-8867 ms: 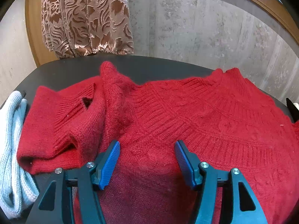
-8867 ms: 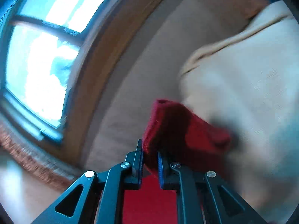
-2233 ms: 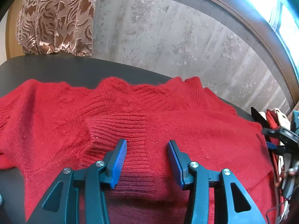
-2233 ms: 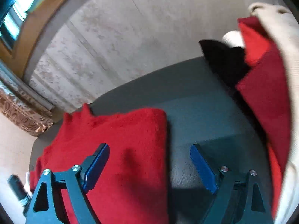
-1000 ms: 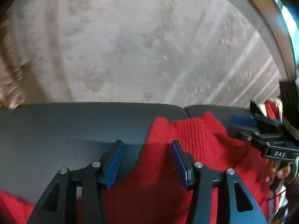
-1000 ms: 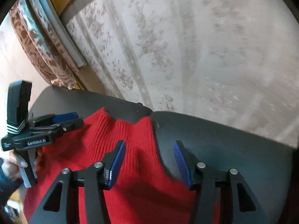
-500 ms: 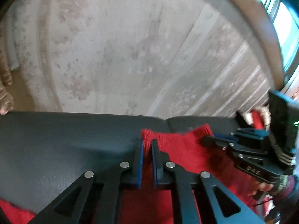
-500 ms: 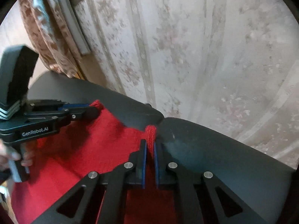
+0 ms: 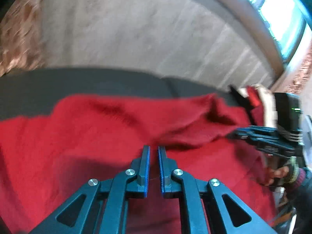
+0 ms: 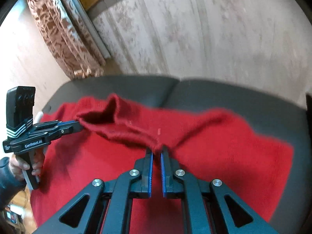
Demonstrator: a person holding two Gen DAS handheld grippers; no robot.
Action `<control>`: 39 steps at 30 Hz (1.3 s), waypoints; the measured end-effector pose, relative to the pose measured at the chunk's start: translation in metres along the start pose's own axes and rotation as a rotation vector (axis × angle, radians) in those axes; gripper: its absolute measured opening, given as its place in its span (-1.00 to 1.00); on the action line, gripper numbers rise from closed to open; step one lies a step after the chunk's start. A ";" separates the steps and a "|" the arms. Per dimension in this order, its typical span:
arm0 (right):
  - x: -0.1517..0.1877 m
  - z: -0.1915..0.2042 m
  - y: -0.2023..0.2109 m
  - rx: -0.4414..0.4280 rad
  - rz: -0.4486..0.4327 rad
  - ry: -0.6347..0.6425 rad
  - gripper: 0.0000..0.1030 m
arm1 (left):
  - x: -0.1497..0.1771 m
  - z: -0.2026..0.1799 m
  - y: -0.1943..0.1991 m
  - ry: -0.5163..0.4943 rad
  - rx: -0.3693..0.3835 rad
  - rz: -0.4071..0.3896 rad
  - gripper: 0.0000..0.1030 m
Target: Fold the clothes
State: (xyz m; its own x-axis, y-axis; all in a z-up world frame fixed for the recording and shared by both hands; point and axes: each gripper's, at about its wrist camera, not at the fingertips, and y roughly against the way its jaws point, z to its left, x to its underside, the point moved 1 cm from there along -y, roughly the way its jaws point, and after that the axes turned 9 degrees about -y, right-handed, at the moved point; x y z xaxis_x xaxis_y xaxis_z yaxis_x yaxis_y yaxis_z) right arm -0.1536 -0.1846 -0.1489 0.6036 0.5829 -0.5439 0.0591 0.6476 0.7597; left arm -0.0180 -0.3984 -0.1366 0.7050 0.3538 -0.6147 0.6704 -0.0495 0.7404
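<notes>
Centre frame, both views: sweater (image 10: 224, 146) on dark worktop (image 10: 214, 91). Left gripper (image 9: 153, 150) and right gripper (image 10: 156, 152), jaws spread a second ago, now pinch far edge, lifted toward me. Fold-over begun, I judge.

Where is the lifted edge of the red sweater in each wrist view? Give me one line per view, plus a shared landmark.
Left wrist view: the lifted edge runs from the left tongs at bottom centre to the right tongs at right.
Right wrist view: the edge stretches from the left tongs at left to the right tongs at centre.
Shared landmark: the seam in the dark cushion behind the red sweater.
</notes>
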 end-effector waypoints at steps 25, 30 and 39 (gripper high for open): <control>0.023 -0.003 -0.008 -0.110 -0.088 -0.095 -0.85 | -0.001 -0.035 -0.027 -0.169 -0.141 -0.081 -0.59; 0.026 -0.009 -0.009 -0.144 -0.092 -0.139 -0.85 | -0.009 -0.035 -0.005 -0.041 -0.159 -0.140 -0.59; -0.004 -0.030 0.023 -0.156 -0.181 -0.330 -0.04 | -0.008 -0.044 -0.038 -0.127 -0.125 -0.092 -0.51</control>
State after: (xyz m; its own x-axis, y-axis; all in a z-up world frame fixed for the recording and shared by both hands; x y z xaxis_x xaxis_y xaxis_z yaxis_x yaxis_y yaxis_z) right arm -0.1788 -0.1575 -0.1402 0.8190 0.2801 -0.5008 0.0819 0.8068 0.5851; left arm -0.0590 -0.3576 -0.1480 0.6713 0.2300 -0.7046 0.7046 0.0967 0.7030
